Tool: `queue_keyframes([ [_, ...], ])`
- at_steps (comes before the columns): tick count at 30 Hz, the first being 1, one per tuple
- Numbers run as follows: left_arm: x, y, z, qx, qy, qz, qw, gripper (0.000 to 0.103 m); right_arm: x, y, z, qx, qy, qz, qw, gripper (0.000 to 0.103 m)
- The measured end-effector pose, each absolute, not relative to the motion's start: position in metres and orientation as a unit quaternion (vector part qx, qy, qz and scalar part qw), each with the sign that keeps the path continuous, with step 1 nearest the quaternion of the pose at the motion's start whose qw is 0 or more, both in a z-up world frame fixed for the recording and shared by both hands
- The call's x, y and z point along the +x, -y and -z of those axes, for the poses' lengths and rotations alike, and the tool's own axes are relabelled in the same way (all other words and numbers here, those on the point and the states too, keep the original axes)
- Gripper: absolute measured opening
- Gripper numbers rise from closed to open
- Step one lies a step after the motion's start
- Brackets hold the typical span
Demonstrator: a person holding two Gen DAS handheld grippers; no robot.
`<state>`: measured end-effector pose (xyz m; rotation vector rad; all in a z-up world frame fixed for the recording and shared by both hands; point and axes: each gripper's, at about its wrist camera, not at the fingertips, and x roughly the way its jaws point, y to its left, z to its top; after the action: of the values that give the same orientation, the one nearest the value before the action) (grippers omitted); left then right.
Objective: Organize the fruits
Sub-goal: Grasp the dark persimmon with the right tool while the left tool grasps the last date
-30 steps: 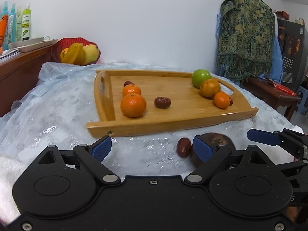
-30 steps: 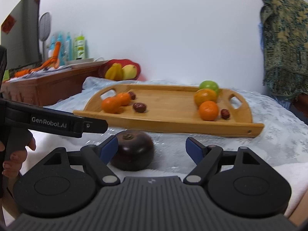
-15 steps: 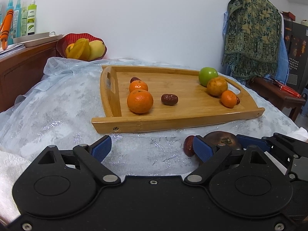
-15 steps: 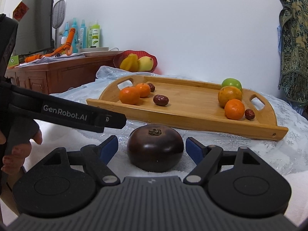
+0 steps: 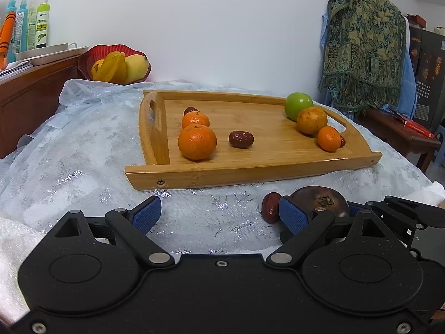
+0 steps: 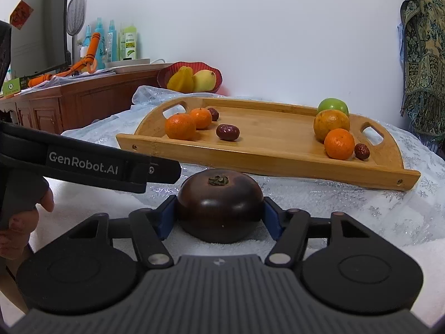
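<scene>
The dark round fruit (image 6: pixel 220 204) sits on the white cloth just before the wooden tray (image 6: pixel 278 164), between the right tool's (image 6: pixel 219 217) blue pads, which are closing and look to touch its sides. Its glossy, squat skin could slip or bruise if squeezed off-centre. It has no long axis; its calyx points up. The left tool (image 5: pixel 219 217) hangs wide apart, empty, beside a loose red date (image 5: pixel 270 207).

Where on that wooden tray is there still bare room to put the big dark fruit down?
The middle of the wooden tray is bare, between the date beside the two tangerines and the far group: green apple, orange, small tangerine. Both handle ends are crowded. The right gripper is closing on the dark fruit.
</scene>
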<state>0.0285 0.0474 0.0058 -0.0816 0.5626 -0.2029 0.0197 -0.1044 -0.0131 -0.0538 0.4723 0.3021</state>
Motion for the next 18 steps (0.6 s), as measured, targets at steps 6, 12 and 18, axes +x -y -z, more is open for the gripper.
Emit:
queue_keyframes([
  [6,0.028,-0.045,-0.004,-0.039,-0.277,0.1,0.955,0.091,0.017,0.109,0.01,-0.02,-0.228,-0.133,0.964,0.065],
  [12,0.027,-0.041,0.001,-0.049,-0.275,0.085,0.957,0.09,0.013,0.124,0.006,-0.021,-0.206,-0.065,0.976,0.065],
  [18,0.022,-0.021,0.006,-0.04,-0.258,0.091,0.961,0.079,0.017,0.146,0.003,0.008,-0.197,0.009,0.98,0.065],
])
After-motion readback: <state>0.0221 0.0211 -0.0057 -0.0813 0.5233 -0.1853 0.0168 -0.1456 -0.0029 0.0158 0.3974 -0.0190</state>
